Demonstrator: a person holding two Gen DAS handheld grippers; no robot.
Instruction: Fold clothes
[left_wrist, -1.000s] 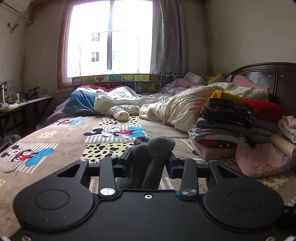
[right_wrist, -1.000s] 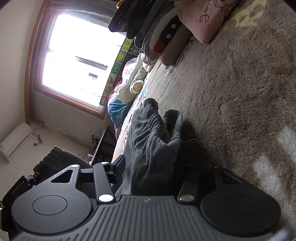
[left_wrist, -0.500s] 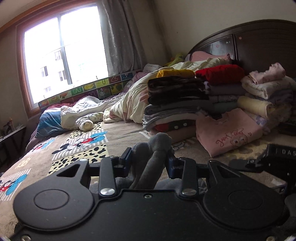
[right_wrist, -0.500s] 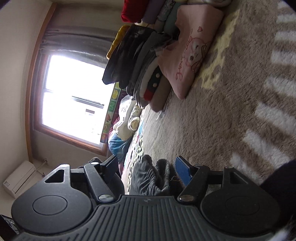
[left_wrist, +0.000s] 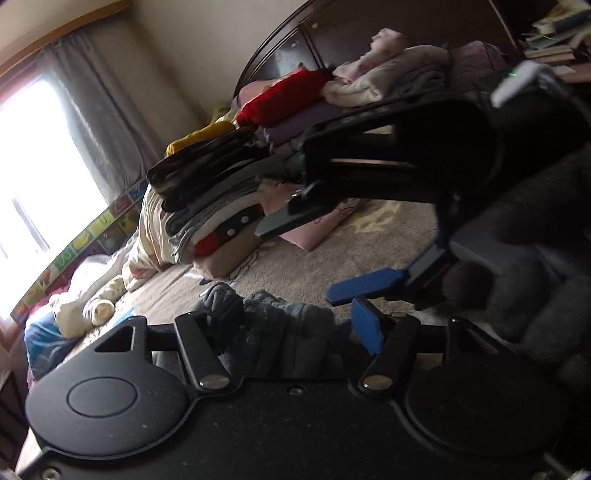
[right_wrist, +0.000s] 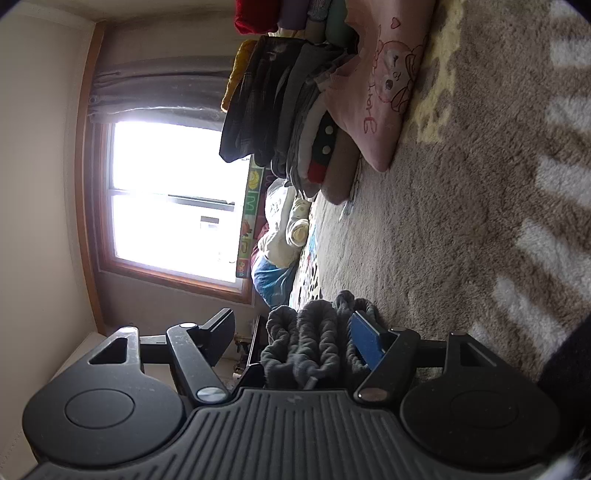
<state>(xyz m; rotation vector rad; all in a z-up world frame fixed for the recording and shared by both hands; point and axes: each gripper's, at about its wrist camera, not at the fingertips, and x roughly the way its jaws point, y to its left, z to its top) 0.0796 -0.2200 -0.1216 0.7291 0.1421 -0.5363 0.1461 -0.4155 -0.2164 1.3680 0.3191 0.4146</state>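
Observation:
A bunched grey fleece garment (left_wrist: 284, 339) lies on the brown plush bed cover (left_wrist: 314, 273). My left gripper (left_wrist: 280, 325) stands open around it, one finger on each side of the folds. In the right wrist view the same grey garment (right_wrist: 306, 332) sits between the spread fingers of my right gripper (right_wrist: 291, 317), which is open and lying on its side. The right gripper (left_wrist: 295, 264) also shows in the left wrist view, just above and right of the garment, blue pad (left_wrist: 365, 284) exposed. Whether any pad touches the cloth is unclear.
A tall stack of folded clothes (left_wrist: 214, 206) stands beyond the garment, with a pink cartoon-print top (right_wrist: 380, 85) beside it and more piles against the dark headboard (left_wrist: 288, 55). A rumpled quilt (left_wrist: 96, 291) lies below the window (right_wrist: 166, 199). Grey fleece (left_wrist: 535, 295) fills the right edge.
Both grippers have let go of the grey garment: the right opened half a second ago, the left only now. Both views have swung toward the clothes stack, and the garment now rests on the bed.

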